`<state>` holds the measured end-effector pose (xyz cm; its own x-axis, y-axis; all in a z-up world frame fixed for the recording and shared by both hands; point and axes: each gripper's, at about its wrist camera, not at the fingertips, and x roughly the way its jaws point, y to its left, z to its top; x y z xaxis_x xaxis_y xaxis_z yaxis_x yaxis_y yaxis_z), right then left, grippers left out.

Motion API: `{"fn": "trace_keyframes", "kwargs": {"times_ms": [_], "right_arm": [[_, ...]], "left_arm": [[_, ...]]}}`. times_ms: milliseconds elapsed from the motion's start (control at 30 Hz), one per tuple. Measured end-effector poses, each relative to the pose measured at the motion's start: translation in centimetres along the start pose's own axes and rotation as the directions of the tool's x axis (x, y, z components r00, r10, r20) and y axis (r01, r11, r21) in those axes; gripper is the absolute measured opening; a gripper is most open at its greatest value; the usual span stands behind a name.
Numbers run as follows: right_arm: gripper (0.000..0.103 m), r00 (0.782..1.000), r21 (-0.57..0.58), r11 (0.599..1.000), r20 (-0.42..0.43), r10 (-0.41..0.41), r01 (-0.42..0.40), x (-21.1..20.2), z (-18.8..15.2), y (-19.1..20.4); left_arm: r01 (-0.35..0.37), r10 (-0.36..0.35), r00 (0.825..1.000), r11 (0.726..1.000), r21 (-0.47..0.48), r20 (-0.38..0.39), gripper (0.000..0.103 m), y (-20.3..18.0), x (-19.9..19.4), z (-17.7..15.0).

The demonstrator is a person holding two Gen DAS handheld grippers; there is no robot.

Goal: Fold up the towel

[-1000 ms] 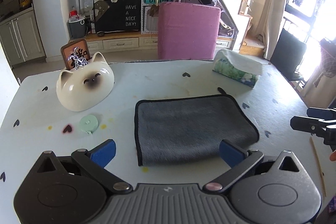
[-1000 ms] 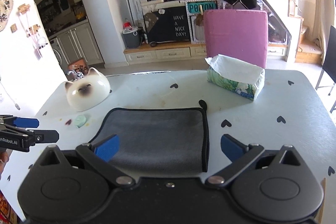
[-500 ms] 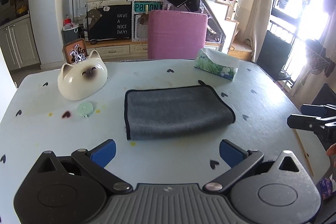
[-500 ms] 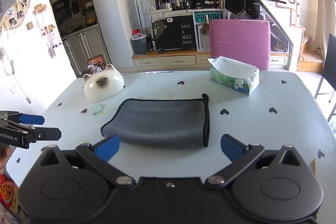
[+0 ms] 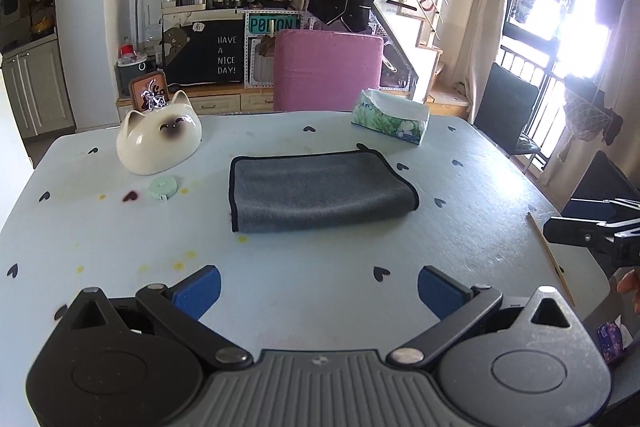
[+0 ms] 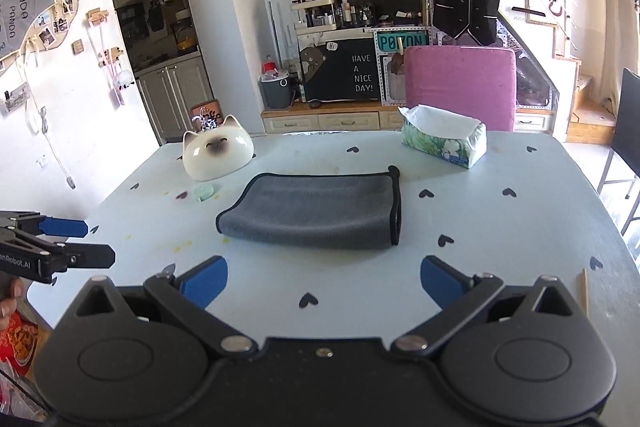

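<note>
The left gripper (image 5: pixel 319 289) and right gripper (image 6: pixel 324 281) both hung with jaws spread wide and nothing between them, over the near edge of the table (image 5: pixel 320 263). The folded grey towel (image 5: pixel 320 191) lay mid-table, well apart from both, with bare tabletop between. A cat bowl (image 5: pixel 159 142) and a green disc (image 5: pixel 163 186) sat left of it, a tissue box (image 5: pixel 390 122) behind, and a thin stick (image 5: pixel 550 259) at the right edge.

Clutter on the pale heart-print table (image 5: pixel 320 291)

Cat-face bowl (image 5: pixel 159 142) beside a mint tape measure (image 5: pixel 163 186); tissue box (image 5: pixel 390 122) before the pink chair (image 5: pixel 328 69).
</note>
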<state>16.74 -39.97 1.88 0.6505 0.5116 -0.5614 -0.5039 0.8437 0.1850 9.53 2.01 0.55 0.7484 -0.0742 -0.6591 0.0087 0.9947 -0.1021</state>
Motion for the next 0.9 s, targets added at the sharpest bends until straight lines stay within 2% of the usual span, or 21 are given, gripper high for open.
{"fn": "trace_keyframes", "kwargs": {"times_ms": [533,900], "right_arm": [[0.103,1.000,-0.007,1.000,-0.012,0.009,-0.009,-3.9,-4.2,1.6],[0.103,1.000,-0.016,1.000,-0.011,-0.010,0.010,-5.2,-5.6,2.1]], "left_arm": [[0.023,-0.023,1.000,1.000,-0.010,0.002,0.103,-0.7,-2.8,-4.4],[0.008,-0.008,1.000,1.000,-0.022,0.010,0.103,-0.5,-3.7,-5.2]]}}
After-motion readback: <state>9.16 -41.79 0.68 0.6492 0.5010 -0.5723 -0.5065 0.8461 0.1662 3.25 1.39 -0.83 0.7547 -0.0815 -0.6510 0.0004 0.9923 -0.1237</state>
